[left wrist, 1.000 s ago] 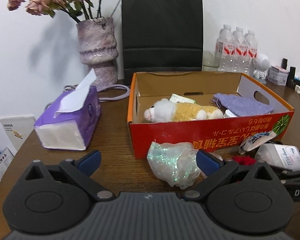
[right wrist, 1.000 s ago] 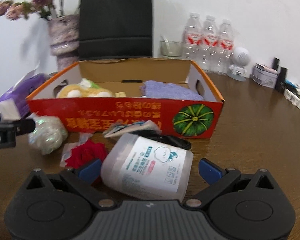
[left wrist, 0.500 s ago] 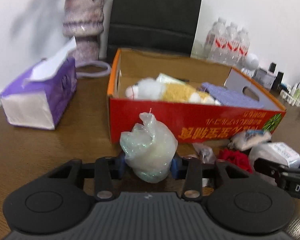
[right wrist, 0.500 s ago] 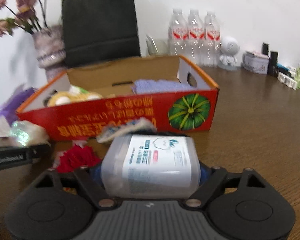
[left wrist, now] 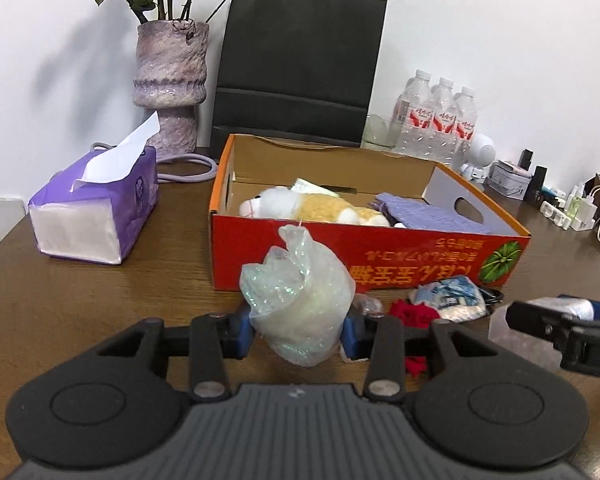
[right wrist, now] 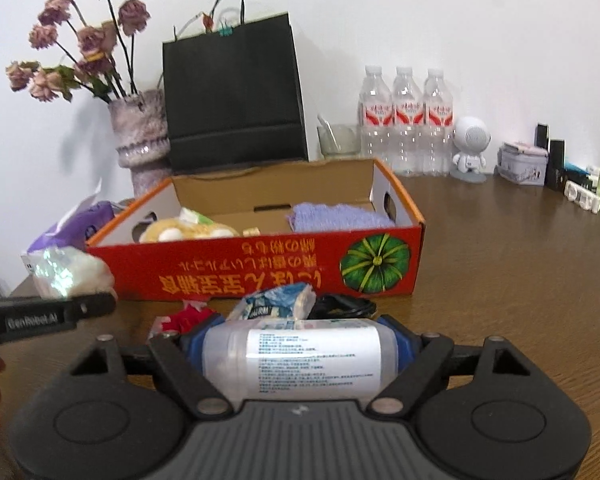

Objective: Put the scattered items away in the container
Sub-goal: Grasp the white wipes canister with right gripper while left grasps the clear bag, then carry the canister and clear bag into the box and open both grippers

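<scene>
1. 2 grippers are in view, each pinching 1 item. The left gripper (left wrist: 298, 330) has its blue pads pressed into a crinkled iridescent plastic bag (left wrist: 300, 300); the right gripper (right wrist: 296, 350) clamps a translucent cylindrical jar (right wrist: 300, 360), lying sideways, by its 2 ends.
2. 1 open cardboard box (left wrist: 380, 252), red-fronted with an orange rim and a green pumpkin print, stands at 12 o'clock of both grippers on the wooden table (left wrist: 80, 300).
3. Inside the box lie 1 white-and-yellow plush toy (left wrist: 300, 206) toward the left end and 1 lilac knitted cloth (left wrist: 428, 212) toward the right end, with a pale green packet behind the toy.
4. On the table just in front of the box remain 1 red fabric piece (left wrist: 412, 314), 1 blue-and-white crumpled packet (left wrist: 452, 296) and 1 black object (right wrist: 340, 306), partly hidden; from the right wrist view these lie between the jar and the box.
5. At 10 o'clock of the left gripper sits 1 purple soft tissue pack (left wrist: 96, 212) with 1 sheet standing up.
6. Along the wall stand 1 mottled purple vase (left wrist: 170, 84) of dried roses, 1 matte black paper bag (left wrist: 300, 64), 3 clear water bottles (right wrist: 406, 120), 1 glass cup and 1 white round-headed figure (right wrist: 470, 148).
7. At 2 o'clock small bottles, tins and cables are crowded together; their count cannot be told.
</scene>
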A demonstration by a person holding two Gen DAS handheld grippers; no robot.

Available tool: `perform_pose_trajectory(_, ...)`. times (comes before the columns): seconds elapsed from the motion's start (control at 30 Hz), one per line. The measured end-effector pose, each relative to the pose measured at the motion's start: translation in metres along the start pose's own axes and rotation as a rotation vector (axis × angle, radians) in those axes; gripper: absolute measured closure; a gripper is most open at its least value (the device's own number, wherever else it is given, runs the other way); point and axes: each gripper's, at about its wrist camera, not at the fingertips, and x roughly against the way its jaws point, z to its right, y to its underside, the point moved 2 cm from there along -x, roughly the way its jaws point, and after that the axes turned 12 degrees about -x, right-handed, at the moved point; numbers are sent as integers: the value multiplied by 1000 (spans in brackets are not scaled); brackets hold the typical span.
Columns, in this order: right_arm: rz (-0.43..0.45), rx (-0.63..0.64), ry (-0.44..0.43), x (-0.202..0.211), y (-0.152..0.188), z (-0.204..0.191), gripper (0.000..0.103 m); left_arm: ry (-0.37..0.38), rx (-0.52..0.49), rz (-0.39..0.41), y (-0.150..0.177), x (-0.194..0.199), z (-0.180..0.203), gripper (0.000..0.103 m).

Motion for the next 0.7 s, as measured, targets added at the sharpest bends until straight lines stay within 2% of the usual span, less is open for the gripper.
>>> perform_pose_trajectory(0.37, 72, 14, -38, 19, -24, -5, 21, 16, 5, 66, -17, 22, 18, 62)
perform_pose_trajectory(0.57, 123, 29, -74, 18, -53, -14, 21, 8, 0, 125, -50, 23, 21, 62)
perform_pose_trajectory(0.7, 171, 16, -105, 8, -82, -22, 21, -8, 9, 153, -76, 7, 23, 61)
